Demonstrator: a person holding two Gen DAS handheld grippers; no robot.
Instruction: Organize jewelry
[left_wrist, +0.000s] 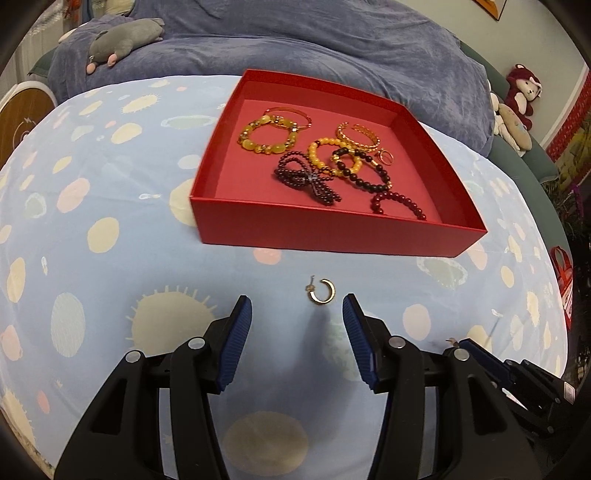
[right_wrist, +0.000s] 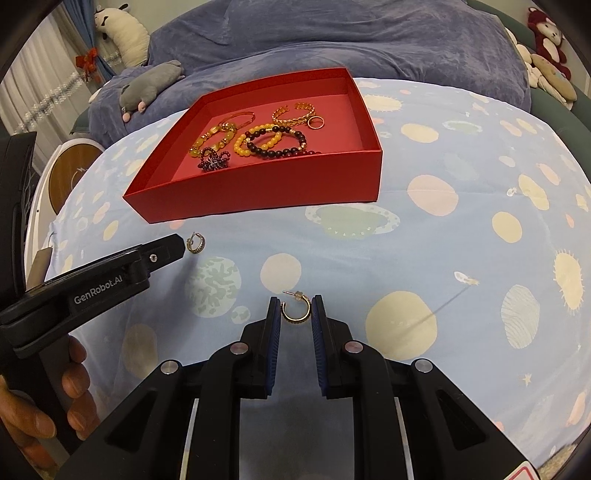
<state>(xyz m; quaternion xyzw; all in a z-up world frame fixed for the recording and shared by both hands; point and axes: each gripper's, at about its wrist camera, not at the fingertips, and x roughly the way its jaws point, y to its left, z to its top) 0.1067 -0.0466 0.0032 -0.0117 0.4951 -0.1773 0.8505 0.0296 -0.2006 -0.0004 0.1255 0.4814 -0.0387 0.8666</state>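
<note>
The left claw (left_wrist: 297, 306) hangs half open over the spotted blue sheet (left_wrist: 110, 229); nothing sits between its blue pads (left_wrist: 236, 343); a gold hoop earring (left_wrist: 322, 291) lies on the sheet just ahead of the tips, between them and the red box (left_wrist: 332, 229). In the right wrist view the right claw (right_wrist: 295, 308) stands nearly closed around a second gold hoop earring (right_wrist: 294, 308); the hoop sits between the tips, touching both pads (right_wrist: 274, 332), gripped. The red box holds several beaded bracelets (left_wrist: 266, 134), a gold cuff (left_wrist: 358, 134), a ring (left_wrist: 386, 157) and a dark beaded bow (left_wrist: 308, 181). A hand (right_wrist: 48, 398) grips the left claw's handle.
</note>
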